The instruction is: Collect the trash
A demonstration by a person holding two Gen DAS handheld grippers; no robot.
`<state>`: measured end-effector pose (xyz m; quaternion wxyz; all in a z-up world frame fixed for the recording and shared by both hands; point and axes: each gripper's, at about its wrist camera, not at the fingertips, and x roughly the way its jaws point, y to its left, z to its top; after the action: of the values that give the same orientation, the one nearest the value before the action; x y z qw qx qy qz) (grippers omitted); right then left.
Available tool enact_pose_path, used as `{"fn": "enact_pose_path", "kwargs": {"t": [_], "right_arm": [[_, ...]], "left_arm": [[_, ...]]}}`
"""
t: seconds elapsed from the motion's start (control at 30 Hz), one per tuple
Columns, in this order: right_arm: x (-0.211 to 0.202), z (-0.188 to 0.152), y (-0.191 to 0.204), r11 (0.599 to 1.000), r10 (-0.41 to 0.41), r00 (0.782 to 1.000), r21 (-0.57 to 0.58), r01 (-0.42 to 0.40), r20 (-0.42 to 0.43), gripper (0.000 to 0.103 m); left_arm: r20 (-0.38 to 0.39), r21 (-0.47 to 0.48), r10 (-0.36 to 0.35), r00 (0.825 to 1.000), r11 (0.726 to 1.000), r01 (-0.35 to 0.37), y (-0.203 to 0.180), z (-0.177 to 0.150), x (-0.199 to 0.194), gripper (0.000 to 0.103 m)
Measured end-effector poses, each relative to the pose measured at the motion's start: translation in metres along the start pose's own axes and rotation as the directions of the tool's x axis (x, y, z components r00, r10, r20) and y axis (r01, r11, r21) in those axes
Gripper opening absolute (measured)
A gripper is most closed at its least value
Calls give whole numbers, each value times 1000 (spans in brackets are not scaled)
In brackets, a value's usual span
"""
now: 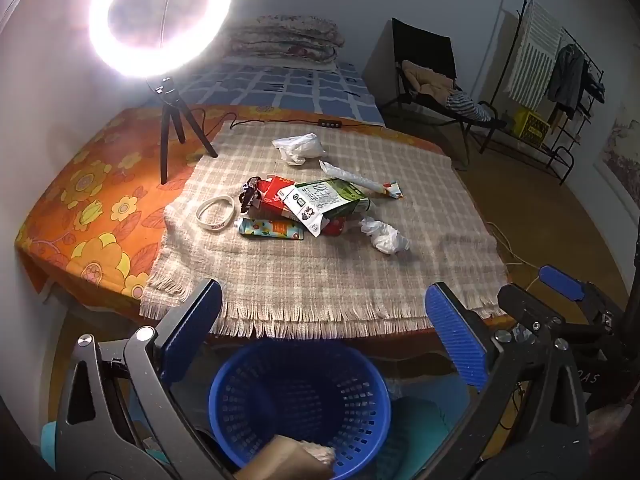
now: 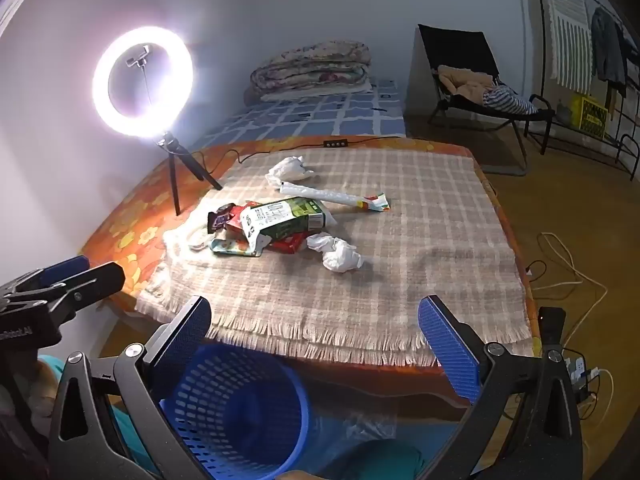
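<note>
A pile of trash lies mid-cloth: a green-and-white carton (image 1: 326,200) (image 2: 286,216) over red packets (image 1: 272,192), a colourful wrapper (image 1: 270,228), a long white wrapper (image 1: 360,180) (image 2: 332,196), two crumpled white tissues (image 1: 384,234) (image 1: 298,146) (image 2: 338,256) and a white wristband (image 1: 214,210). A blue perforated basket (image 1: 300,404) (image 2: 236,412) stands below the table's front edge, with brown and white trash inside. My left gripper (image 1: 324,344) is open and empty above the basket. My right gripper (image 2: 316,344) is open and empty at the table's front edge.
A lit ring light on a tripod (image 1: 172,136) (image 2: 176,172) stands at the table's back left, its cable (image 1: 280,122) running along the back. The checked cloth (image 1: 320,272) covers the orange floral table (image 1: 92,200). A bed, chair (image 1: 436,92) and clothes rack lie beyond. Cables (image 2: 568,264) lie on the floor at right.
</note>
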<state>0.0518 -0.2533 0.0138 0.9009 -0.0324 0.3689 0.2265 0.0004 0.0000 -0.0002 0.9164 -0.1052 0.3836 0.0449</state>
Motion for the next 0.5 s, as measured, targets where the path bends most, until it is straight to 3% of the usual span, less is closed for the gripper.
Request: {"fn": "enact_pose_path", "kwargs": {"t": [0.5], "right_arm": [[-9, 0, -6, 999, -32, 999, 22, 32, 14, 103]], "left_arm": [[4, 1, -5, 1000, 1000, 5, -1, 0, 1, 103]]}}
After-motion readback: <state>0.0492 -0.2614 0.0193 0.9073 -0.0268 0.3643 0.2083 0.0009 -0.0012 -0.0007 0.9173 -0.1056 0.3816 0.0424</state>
